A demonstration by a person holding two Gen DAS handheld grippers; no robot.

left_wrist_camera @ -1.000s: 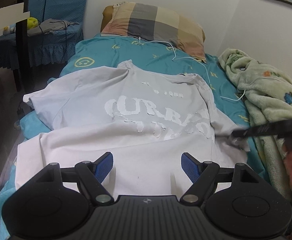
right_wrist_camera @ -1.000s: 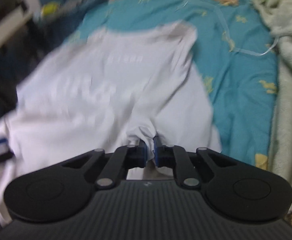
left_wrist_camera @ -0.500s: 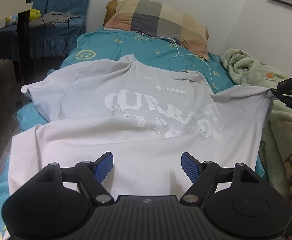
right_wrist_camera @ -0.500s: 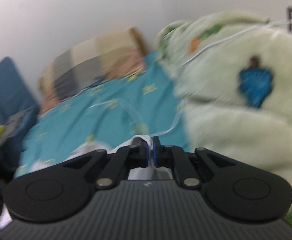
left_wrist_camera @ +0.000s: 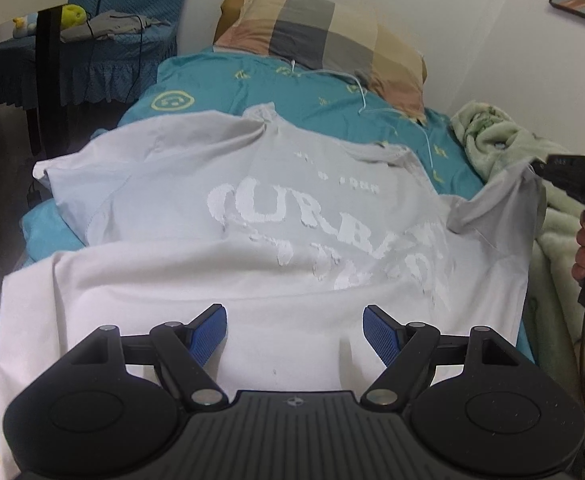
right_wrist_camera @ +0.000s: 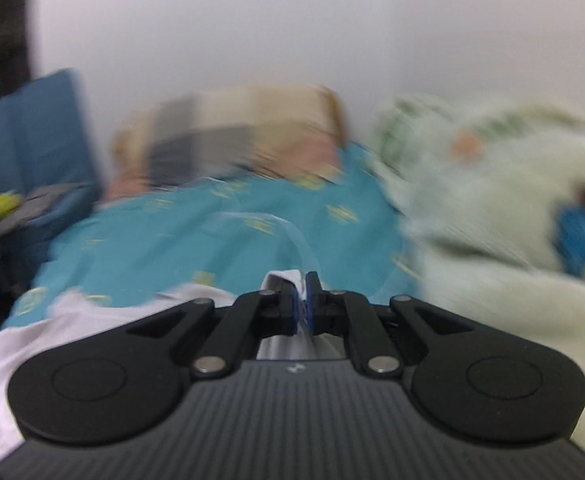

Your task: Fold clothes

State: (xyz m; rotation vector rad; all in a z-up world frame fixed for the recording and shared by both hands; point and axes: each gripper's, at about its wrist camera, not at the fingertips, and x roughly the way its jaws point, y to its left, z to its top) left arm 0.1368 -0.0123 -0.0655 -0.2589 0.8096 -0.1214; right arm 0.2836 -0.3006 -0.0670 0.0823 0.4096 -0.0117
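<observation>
A light grey T-shirt with white lettering lies spread on the teal bed. My left gripper is open and empty, hovering over the shirt's near hem. My right gripper is shut on the shirt's right sleeve and holds it lifted. In the left wrist view the right gripper shows at the right edge, pulling that sleeve up and out over the blanket. The right wrist view is blurred by motion.
A plaid pillow lies at the head of the bed, with a white cable trailing from it. A pale green blanket is heaped along the right side by the wall. A blue-covered chair stands at the left.
My right gripper has pulled the right sleeve out from the shirt's body and lifted it toward the blanket side. The left gripper has stayed open over the hem.
</observation>
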